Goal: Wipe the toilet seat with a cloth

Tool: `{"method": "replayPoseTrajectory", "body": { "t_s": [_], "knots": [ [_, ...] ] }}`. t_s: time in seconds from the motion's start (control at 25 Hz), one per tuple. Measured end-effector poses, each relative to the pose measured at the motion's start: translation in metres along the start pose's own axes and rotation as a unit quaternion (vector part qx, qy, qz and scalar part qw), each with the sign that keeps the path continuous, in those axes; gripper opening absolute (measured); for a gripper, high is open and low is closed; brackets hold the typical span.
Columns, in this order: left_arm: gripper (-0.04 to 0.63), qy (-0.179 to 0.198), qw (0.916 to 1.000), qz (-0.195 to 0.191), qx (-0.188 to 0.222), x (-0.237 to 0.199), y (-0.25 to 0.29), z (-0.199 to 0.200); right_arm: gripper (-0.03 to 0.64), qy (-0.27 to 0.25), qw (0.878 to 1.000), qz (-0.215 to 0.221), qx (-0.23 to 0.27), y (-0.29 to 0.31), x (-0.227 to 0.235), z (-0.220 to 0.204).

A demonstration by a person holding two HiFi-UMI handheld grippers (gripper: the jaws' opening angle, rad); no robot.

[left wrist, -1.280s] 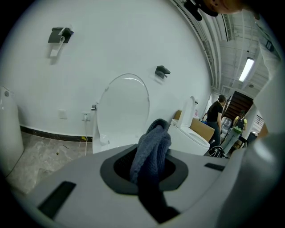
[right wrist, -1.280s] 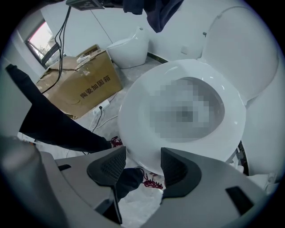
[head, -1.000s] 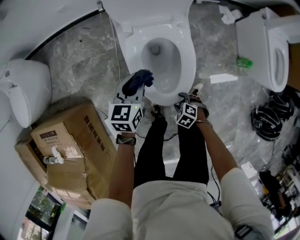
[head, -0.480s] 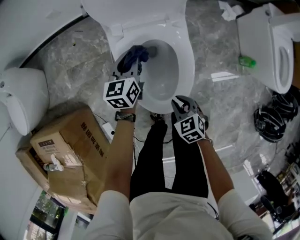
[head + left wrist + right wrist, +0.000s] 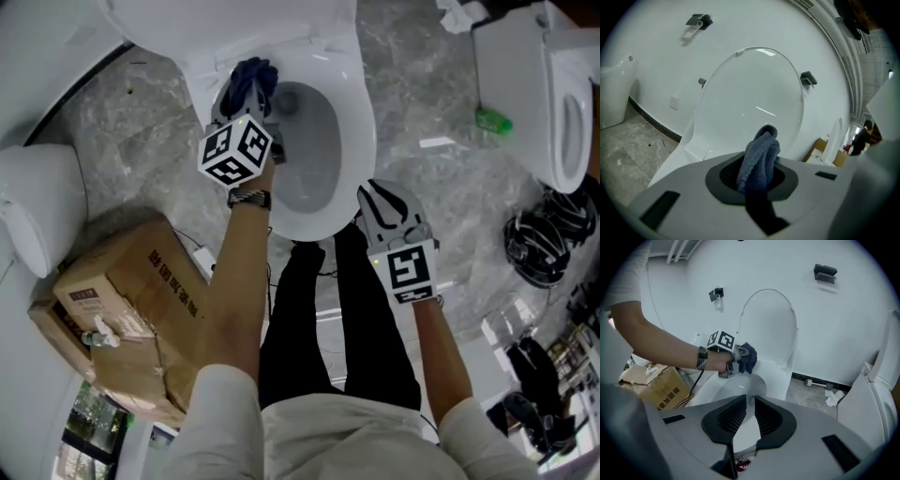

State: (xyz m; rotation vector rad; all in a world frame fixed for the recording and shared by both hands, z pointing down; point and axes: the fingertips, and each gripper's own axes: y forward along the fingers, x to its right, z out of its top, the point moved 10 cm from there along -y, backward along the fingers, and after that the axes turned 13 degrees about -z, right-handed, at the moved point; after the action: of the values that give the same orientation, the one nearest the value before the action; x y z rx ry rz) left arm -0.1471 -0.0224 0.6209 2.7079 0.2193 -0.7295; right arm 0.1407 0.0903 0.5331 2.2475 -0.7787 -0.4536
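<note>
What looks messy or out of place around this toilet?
The cardboard box left of the toilet is crushed and creased, its top sagging. Crumpled white paper lies on the floor by the wall, between this toilet and the second toilet on the right.

Bright even light, soft shadows; rims dark, warped (wide-angle views only).

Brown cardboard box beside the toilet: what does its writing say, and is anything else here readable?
"加固箱": dark print on the side of the brown cardboard box, right gripper view.
White label on the box top, head view: too small to read.
Nothing else readable.
</note>
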Motion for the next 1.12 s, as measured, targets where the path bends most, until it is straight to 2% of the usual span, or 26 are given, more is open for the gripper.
{"method": "replayPoseTrajectory", "body": {
  "t_s": [0.2,0.36,0.52,0.68,0.8,0.96,1.12],
  "knots": [
    [0.046,-0.032,0.9986,0.025,0.033,-0.009,0.028,-0.015,0.075,-0.019,1.0,-0.002,0.019,0.005,0.034,0.015],
    [0.046,-0.039,0.9983,0.038,0.021,-0.007,0.039,-0.034,0.075,-0.015,1.0,-0.004,0.018,0.007,0.051,0.015],
    [0.046,-0.054,0.9966,0.044,0.044,0.002,0.049,-0.04,0.075,-0.009,1.0,-0.01,0.014,0.009,0.064,0.01],
    [0.046,-0.058,0.9971,0.023,0.044,0.015,0.061,-0.045,0.075,0.002,1.0,-0.016,0.007,0.009,0.073,0.002],
    [0.046,-0.044,0.9986,0.001,0.03,0.028,0.071,-0.05,0.075,0.01,1.0,-0.02,0.006,0.008,0.077,0.0],
    [0.046,-0.037,0.999,-0.009,0.024,0.034,0.076,-0.054,0.075,0.014,1.0,-0.023,0.005,0.006,0.078,-0.004],
    [0.046,-0.021,0.9993,-0.031,-0.001,0.043,0.081,-0.057,0.075,0.018,0.999,-0.03,0.007,0.001,0.079,-0.007]
  ]
}}
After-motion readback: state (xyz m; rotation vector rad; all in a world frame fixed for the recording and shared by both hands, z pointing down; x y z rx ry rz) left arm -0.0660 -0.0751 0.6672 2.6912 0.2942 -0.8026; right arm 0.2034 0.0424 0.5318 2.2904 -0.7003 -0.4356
